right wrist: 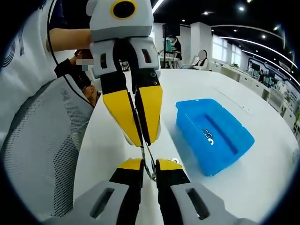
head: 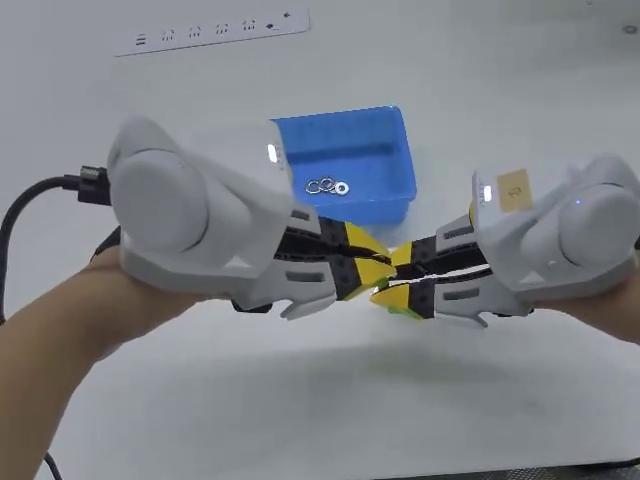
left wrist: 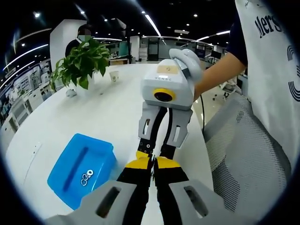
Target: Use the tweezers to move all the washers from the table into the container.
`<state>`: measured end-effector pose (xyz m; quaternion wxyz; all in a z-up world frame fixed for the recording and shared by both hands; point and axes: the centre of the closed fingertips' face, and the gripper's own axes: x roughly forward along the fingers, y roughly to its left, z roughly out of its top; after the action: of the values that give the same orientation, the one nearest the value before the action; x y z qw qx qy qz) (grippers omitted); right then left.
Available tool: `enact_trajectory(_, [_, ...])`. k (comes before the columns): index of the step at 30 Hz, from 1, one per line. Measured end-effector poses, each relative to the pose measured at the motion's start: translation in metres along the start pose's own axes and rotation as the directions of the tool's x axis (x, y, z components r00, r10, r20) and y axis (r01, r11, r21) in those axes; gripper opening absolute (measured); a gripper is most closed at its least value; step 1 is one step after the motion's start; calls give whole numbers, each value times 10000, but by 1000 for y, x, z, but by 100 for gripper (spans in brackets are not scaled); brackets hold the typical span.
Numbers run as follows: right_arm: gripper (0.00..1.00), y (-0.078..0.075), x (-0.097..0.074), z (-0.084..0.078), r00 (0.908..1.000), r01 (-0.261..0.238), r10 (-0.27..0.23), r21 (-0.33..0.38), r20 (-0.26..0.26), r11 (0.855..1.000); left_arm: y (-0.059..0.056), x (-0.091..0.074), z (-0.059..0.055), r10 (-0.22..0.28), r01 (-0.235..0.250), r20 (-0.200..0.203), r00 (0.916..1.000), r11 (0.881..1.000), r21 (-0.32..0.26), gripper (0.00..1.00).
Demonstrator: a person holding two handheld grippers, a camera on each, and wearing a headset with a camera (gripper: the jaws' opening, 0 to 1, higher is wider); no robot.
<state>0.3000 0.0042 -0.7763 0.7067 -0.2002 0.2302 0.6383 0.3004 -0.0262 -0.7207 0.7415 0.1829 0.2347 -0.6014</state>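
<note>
My two grippers face each other tip to tip over the white table, in front of the blue container. The left gripper has its yellow jaws closed on thin metal tweezers. The tweezers' other end runs between the narrow jaws of the right gripper, which also pinch them. Three washers lie together on the container's floor, and they appear again as washers in the left gripper view and washers in the right gripper view. The jaws hide most of the tweezers in the head view.
A white power strip lies at the table's far edge. A black cable trails from the left gripper. A potted plant stands far down the table, and a mesh chair is beside the person.
</note>
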Motion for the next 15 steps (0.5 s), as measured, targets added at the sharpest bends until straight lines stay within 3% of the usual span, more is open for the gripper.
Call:
enact_trajectory(8, [11, 1, 0, -1, 10000, -15, 13, -192, -97, 9998, -2, 1, 1, 19, -19, -35, 10000, 10000, 84, 6])
enact_trajectory(15, [11, -3, -1, 13, 9999, 102, -99, -298, 112, 9995, 1, -11, 8, 227, -228, 57, 9997, 9995, 195, 6])
